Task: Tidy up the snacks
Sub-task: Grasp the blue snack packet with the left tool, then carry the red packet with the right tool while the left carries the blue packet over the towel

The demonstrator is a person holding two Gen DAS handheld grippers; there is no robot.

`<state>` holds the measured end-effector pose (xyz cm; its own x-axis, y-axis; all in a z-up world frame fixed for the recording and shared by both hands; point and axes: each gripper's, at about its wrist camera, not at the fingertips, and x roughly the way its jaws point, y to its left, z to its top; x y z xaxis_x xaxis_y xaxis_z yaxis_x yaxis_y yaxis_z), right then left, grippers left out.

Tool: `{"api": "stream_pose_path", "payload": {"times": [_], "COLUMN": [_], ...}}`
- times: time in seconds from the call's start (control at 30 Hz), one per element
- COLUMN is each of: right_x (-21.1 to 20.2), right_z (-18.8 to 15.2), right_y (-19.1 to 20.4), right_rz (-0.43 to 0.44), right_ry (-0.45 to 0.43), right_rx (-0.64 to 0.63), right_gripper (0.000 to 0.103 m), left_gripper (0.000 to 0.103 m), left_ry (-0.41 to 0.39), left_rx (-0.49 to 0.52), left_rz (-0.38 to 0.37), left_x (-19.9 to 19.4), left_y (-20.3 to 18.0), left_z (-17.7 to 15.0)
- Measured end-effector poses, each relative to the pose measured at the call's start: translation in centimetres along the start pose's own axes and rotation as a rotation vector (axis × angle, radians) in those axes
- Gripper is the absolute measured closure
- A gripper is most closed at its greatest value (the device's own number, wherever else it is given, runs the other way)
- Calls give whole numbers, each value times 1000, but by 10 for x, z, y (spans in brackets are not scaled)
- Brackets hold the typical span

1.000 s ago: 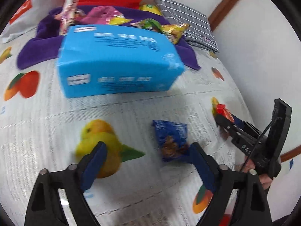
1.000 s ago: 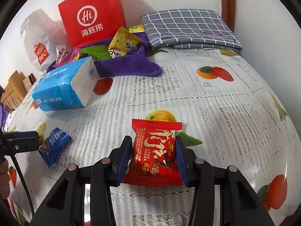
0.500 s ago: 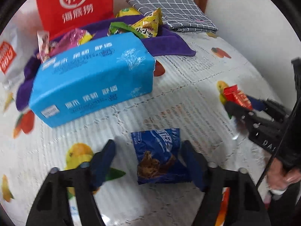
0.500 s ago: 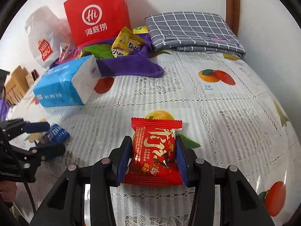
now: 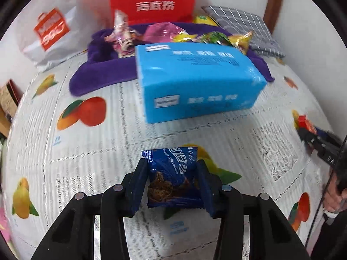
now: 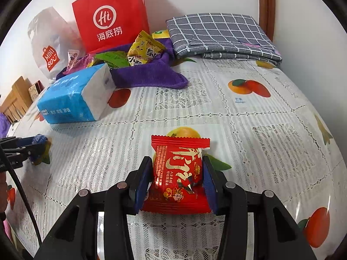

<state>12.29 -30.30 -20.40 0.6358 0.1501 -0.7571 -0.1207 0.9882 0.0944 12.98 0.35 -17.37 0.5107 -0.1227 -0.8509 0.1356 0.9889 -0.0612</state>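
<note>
Grasp step: my left gripper point(image 5: 172, 179) closing on blue cookie packet point(image 5: 173, 177), mid-table; right gripper point(image 6: 175, 183) clamps red packet point(image 6: 179, 173). Next, probably: carry both toward purple cloth point(image 6: 149, 74), back edge.

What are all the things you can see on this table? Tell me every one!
blue cookie packet: 1, dark blue, between left fingers
red snack packet: 1, red, clamped in right gripper
tissue pack: 1, light blue, mid-table
purple towel: 1, purple, behind tissue pack
loose snacks: several, yellow, green, pink, on towel
red bag: 1, red, by wall
white bag: 1, white, beside red bag
checked cloth: 1, grey, folded, far corner
tablecloth: 1, white, fruit prints
left gripper: black, closing
right gripper: black, shut
</note>
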Motion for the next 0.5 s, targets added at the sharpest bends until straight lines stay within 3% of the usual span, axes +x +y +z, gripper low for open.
{"api": "stream_pose_path", "payload": {"times": [0.1,0.23,0.5], "right_x": [0,1,-2], "right_z": [0,-1,6], "right_y": [1,5,4], "right_rz": [-6,-30,-28], "right_ry": [1,2,40], "right_rx": [-3,-20,20], "right_gripper": [57,57,58], "left_gripper": [59,57,61], "left_ry": [-30,-70,-30], "left_rx": [-8,58,-30], "left_rz": [4,93,-4], "left_x": [0,2,-5], "left_y": [1,-15,4], "left_z": [-3,-9,-5]}}
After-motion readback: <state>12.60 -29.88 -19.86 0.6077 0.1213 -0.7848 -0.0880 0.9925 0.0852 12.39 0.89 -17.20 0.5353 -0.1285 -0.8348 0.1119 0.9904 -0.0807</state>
